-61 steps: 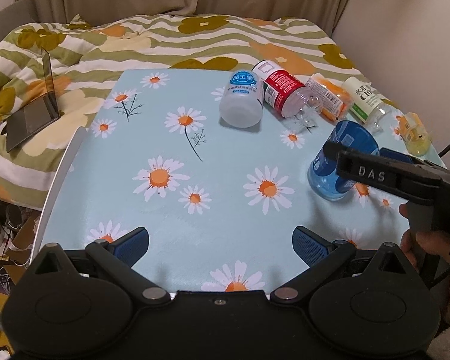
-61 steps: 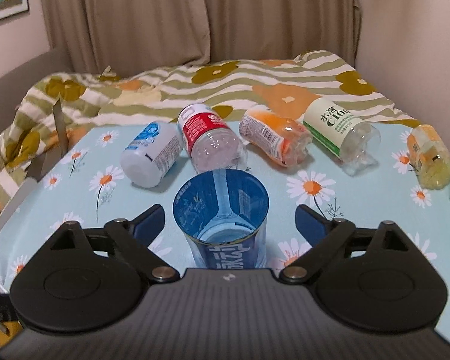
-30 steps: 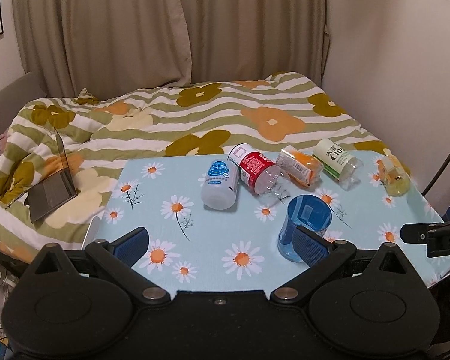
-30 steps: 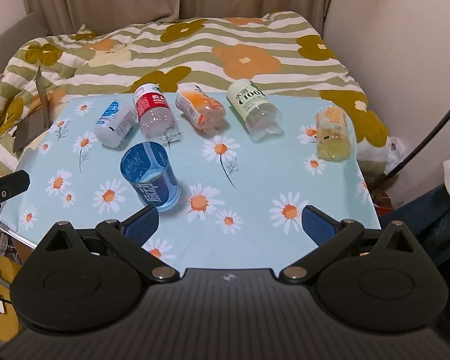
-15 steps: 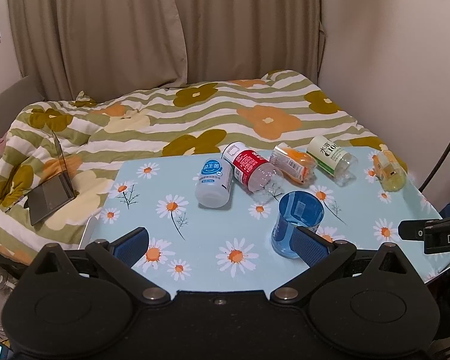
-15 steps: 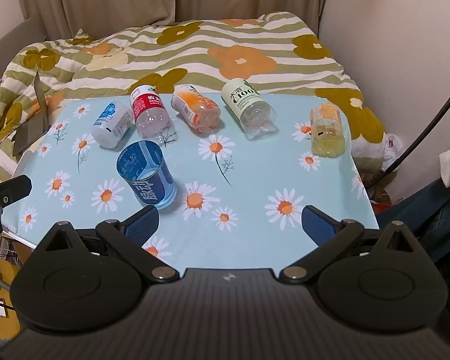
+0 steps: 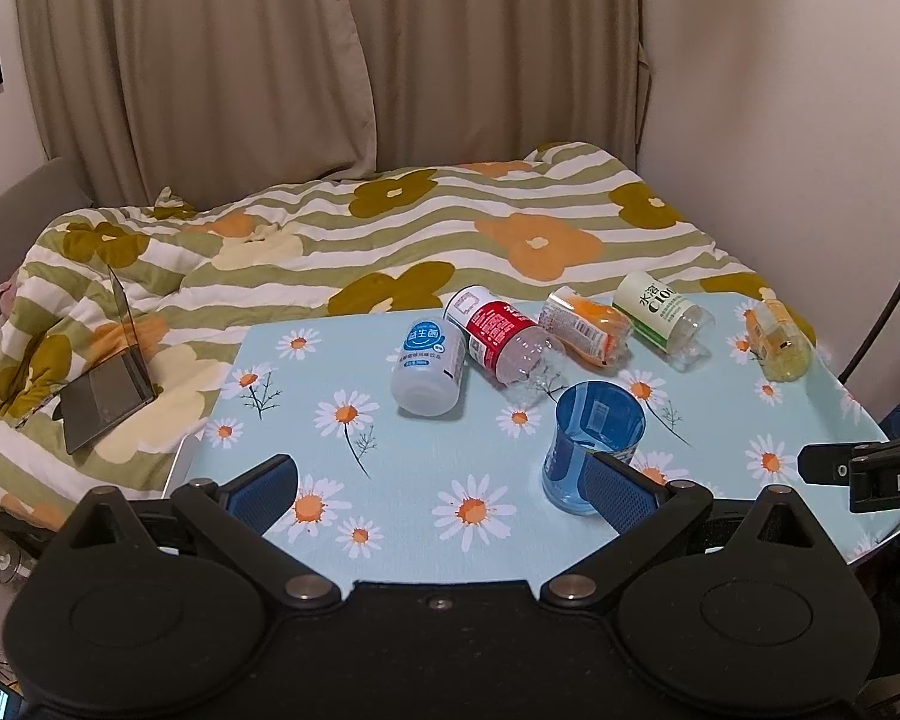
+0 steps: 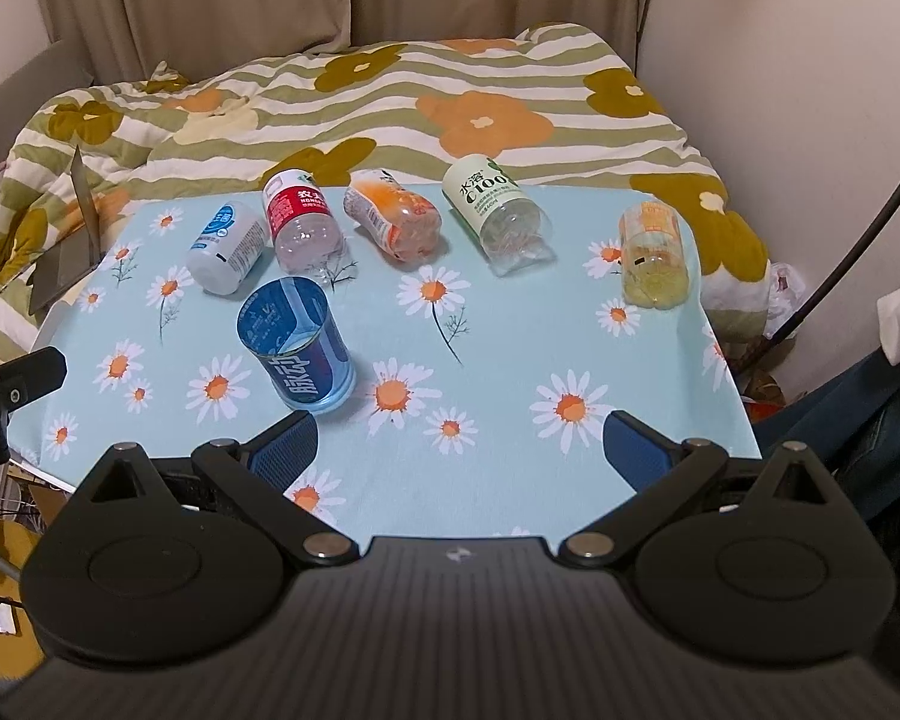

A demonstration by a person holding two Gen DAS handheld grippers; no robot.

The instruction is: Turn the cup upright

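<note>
Blue cup (image 8: 297,349) upright on worktop (image 8: 510,324), bottles (image 8: 390,222) lying at 12 o'clock, left gripper (image 7: 444,483) and right gripper (image 8: 459,450) fingers spread wide, empty

Both fisheye views look forward and down from behind the near edge of the daisy-print tabletop (image 7: 390,528), toward the bed (image 7: 390,240) and curtains (image 7: 330,60). The left wrist view sits further left and takes in more wall; the right wrist view tilts lower. Both share the tabletop and its row of bottles (image 8: 390,222).
</note>
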